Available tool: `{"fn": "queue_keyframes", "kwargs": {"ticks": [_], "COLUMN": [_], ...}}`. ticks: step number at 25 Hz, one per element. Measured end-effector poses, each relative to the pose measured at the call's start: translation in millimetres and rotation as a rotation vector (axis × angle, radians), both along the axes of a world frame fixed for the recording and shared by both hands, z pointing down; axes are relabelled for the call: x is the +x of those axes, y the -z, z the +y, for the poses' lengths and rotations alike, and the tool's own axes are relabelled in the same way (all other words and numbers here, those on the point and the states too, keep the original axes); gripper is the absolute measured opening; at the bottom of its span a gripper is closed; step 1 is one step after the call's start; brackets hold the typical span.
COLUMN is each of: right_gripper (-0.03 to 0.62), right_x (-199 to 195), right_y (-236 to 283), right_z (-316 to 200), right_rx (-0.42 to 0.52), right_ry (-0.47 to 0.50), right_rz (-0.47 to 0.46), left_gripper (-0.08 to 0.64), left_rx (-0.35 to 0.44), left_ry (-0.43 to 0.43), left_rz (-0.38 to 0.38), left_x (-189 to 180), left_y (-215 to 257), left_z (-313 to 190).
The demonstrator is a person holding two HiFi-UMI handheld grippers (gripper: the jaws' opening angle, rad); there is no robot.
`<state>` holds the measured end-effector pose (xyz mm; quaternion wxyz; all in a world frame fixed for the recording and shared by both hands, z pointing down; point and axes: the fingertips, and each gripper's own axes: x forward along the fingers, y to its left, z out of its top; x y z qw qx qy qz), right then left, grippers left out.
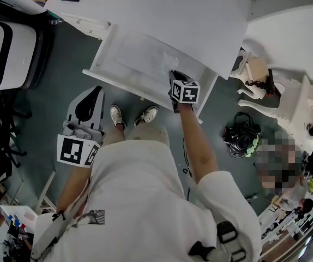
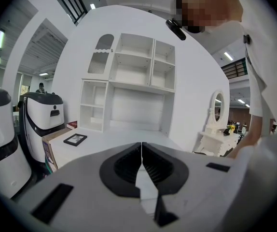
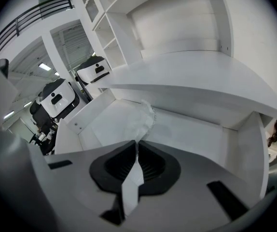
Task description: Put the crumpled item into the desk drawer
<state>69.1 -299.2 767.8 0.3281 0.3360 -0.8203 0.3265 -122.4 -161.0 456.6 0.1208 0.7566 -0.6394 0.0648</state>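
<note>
White drawer [image 1: 140, 56] below right tool [image 3: 137, 146], jaws tight on crumpled paper [image 3: 141, 122]; left tool [image 2: 142, 148] closed.

The person wears a white short-sleeved shirt [image 1: 145, 190], pale beige trousers [image 1: 148, 132] and white sneakers [image 1: 116, 116]. Black straps with buckles [image 1: 224, 238] cross the shirt at lower right. The left tongs [image 1: 92, 91] and right tongs [image 1: 174, 75] have pale grey shells, black ribbed pads [image 2: 126, 166], and cubes [image 1: 185, 90] bearing black-and-white square markers.
</note>
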Motion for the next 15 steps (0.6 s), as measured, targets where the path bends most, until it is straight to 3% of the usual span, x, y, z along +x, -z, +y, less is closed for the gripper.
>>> {"fn": "queue_keyframes", "kwargs": {"ticks": [15], "right_gripper": [0.026], "right_x": [-15], "right_y": [-23], "right_z": [2], "right_rx": [-0.009], "right_ry": [0.043], "right_rz": [0.068], "left_gripper": [0.018], "left_rx": [-0.031], "left_ry": [-0.012], "left_rz": [-0.010], "left_x": [-7], "left_y": [-6], "left_z": [16]}}
